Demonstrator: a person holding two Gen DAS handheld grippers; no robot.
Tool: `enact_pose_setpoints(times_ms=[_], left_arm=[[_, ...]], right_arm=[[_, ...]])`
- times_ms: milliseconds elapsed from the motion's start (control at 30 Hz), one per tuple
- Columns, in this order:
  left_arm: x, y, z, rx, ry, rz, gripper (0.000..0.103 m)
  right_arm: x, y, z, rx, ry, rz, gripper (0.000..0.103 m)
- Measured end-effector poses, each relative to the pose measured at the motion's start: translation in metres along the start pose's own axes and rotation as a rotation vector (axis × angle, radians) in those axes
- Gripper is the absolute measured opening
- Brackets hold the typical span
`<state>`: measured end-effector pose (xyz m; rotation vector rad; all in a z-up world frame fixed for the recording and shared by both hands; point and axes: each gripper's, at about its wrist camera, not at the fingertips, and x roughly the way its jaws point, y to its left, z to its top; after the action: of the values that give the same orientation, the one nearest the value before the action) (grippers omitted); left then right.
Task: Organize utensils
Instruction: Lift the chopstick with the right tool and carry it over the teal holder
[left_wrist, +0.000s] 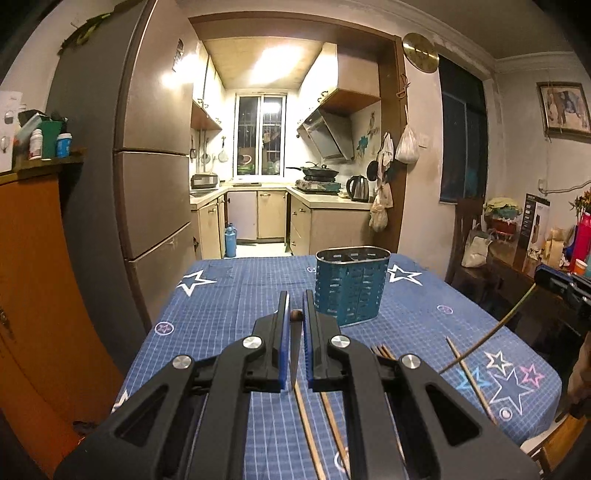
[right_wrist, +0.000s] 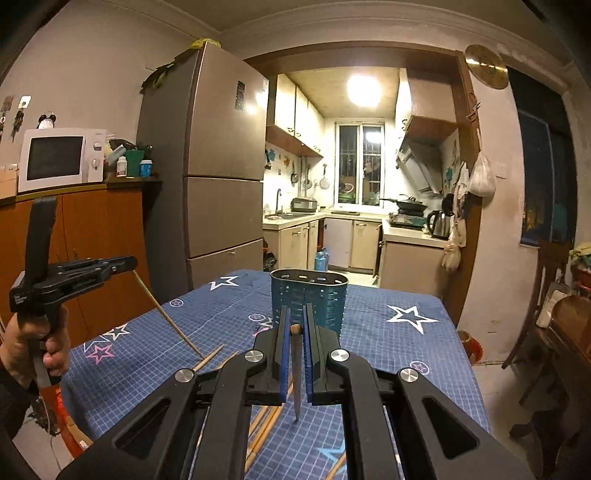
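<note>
A teal perforated utensil holder (left_wrist: 351, 286) stands on the blue star-patterned tablecloth; it also shows in the right wrist view (right_wrist: 308, 301). My left gripper (left_wrist: 295, 312) is shut on a chopstick (left_wrist: 294, 354) that hangs down between its fingers. My right gripper (right_wrist: 295, 325) is shut on a chopstick (right_wrist: 296, 376) held the same way. The left gripper shows at the left of the right wrist view (right_wrist: 131, 264), its chopstick (right_wrist: 166, 314) slanting down to the cloth. Several loose chopsticks (left_wrist: 317, 417) lie on the cloth below the grippers. Both grippers are short of the holder.
The table (left_wrist: 229, 295) stands by a tall fridge (left_wrist: 155, 166) and an orange cabinet (left_wrist: 33, 280) on the left. A chair (right_wrist: 546, 317) and a cluttered side table (left_wrist: 517, 251) stand on the right. The kitchen lies beyond the table's far edge.
</note>
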<state>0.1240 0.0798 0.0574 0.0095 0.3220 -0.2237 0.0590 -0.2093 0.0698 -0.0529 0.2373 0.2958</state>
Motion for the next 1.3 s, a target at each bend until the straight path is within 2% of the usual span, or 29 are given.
enact_pose_setpoints(times_ms=[333, 667, 933, 1100, 1300], left_arm=[[0.021, 0.005, 0.034, -0.01, -0.004, -0.023, 0.005], [0.029, -0.012, 0.078, 0.041, -0.044, -0.037, 0.005], [0.048, -0.029, 0.134, 0.049, -0.084, -0.073, 0.005], [0.073, -0.038, 0.174, 0.019, -0.103, -0.097, 0.005], [0.107, -0.052, 0.205, 0.019, -0.124, -0.089, 0.005]], right_arm=[[0.034, -0.003, 0.035, -0.013, 0.022, 0.038, 0.008], [0.064, -0.01, 0.081, 0.0, 0.002, 0.084, 0.008], [0.1, -0.029, 0.144, 0.011, -0.035, 0.076, 0.008], [0.126, -0.04, 0.191, -0.004, -0.078, 0.053, 0.008], [0.164, -0.061, 0.226, 0.014, -0.102, 0.032, 0.008]])
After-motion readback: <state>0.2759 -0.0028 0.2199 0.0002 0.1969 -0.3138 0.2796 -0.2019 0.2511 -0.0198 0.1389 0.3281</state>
